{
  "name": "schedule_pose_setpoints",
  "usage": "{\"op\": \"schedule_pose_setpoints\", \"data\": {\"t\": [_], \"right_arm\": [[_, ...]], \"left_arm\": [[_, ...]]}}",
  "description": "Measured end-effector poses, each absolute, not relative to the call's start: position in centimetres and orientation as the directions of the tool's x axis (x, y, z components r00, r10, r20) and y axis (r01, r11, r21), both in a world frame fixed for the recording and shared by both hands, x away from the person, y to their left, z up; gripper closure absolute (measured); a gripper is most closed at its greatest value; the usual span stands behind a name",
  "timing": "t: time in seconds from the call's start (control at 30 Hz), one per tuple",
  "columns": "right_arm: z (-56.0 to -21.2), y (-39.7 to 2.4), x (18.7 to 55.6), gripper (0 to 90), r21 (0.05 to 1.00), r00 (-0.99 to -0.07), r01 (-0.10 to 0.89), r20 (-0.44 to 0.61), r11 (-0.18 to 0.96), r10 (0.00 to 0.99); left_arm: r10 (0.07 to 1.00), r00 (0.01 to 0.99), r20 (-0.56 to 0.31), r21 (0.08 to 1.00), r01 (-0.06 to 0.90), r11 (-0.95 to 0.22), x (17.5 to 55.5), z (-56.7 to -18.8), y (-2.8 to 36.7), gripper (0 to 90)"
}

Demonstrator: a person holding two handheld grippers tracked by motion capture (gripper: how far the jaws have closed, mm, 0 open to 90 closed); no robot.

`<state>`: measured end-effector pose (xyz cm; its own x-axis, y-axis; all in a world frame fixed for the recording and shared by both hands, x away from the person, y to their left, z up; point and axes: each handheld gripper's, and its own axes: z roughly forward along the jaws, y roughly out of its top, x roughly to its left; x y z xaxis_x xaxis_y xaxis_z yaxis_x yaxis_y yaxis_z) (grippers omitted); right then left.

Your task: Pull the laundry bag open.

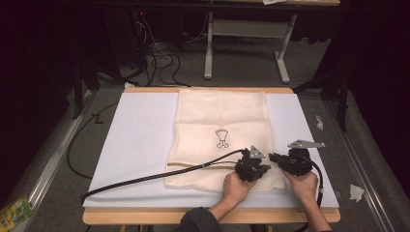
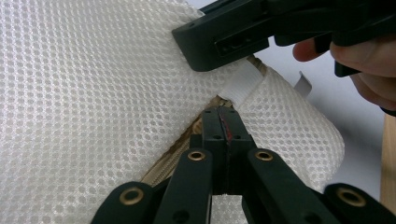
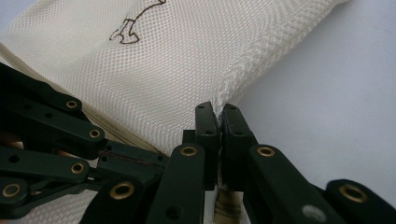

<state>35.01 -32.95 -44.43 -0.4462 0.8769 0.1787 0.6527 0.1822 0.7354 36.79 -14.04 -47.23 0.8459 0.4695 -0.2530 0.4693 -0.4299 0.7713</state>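
A cream mesh bag (image 1: 220,121) with a small printed figure (image 1: 221,138) lies flat on a white board (image 1: 140,140). Both grippers meet at its near right corner. My left gripper (image 1: 265,168) is shut on the bag's tan zipper edge (image 2: 187,140), just below a white fabric tab (image 2: 240,84); what exactly sits between the pads is hidden. My right gripper (image 1: 273,157) is shut on the mesh corner seam (image 3: 233,88), which puckers at its tips (image 3: 218,116). In the left gripper view the right gripper (image 2: 205,46) and a hand (image 2: 369,70) sit close above.
The left gripper's black cable (image 1: 145,179) trails left across the board. The table's wooden front edge (image 1: 145,216) lies below the hands. A white desk frame (image 1: 246,29) and loose cables stand on the floor behind; paper scraps (image 1: 357,192) lie at the right.
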Motion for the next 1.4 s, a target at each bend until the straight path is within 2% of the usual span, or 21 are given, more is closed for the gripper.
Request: {"op": "schedule_pose_setpoints", "data": {"t": [0.13,0.2,0.37,0.47,0.63,0.87,1.3,1.4], "right_arm": [[-44.55,-33.00,34.99,88.3,0.735,-0.449,0.652,0.176,0.186,0.876],[-44.49,-32.89,34.99,88.3,0.742,-0.452,0.644,0.174,0.186,0.875],[-44.20,-32.76,34.95,88.3,0.747,-0.455,0.640,0.182,0.178,0.872],[-44.11,-32.75,34.93,88.4,0.749,-0.458,0.639,0.187,0.176,0.869],[-44.02,-32.55,34.98,88.4,0.753,-0.462,0.635,0.190,0.174,0.866],[-44.04,-32.77,35.03,88.4,0.750,-0.462,0.637,0.188,0.177,0.867],[-43.95,-32.95,34.97,88.3,0.752,-0.457,0.637,0.191,0.170,0.869],[-43.95,-32.86,35.02,88.4,0.757,-0.461,0.631,0.186,0.173,0.868]], "left_arm": [[0.488,0.838,-0.244,0.764,0.476,-0.435,36.84,-47.30,-14.07,90.0],[0.492,0.831,-0.261,0.756,0.493,-0.432,37.02,-47.33,-14.10,81.2],[0.483,0.836,-0.261,0.759,0.487,-0.433,36.95,-47.31,-14.06,66.7],[0.484,0.837,-0.254,0.759,0.483,-0.437,36.79,-47.35,-14.04,61.8],[0.478,0.829,-0.291,0.751,0.507,-0.423,37.17,-47.53,-14.04,63.3],[0.447,0.832,-0.328,0.756,0.515,-0.405,37.41,-47.49,-13.89,70.3],[0.384,0.852,-0.356,0.785,0.495,-0.372,37.30,-46.95,-13.61,76.7],[0.405,0.846,-0.347,0.776,0.501,-0.382,37.50,-47.10,-13.62,77.1]]}}
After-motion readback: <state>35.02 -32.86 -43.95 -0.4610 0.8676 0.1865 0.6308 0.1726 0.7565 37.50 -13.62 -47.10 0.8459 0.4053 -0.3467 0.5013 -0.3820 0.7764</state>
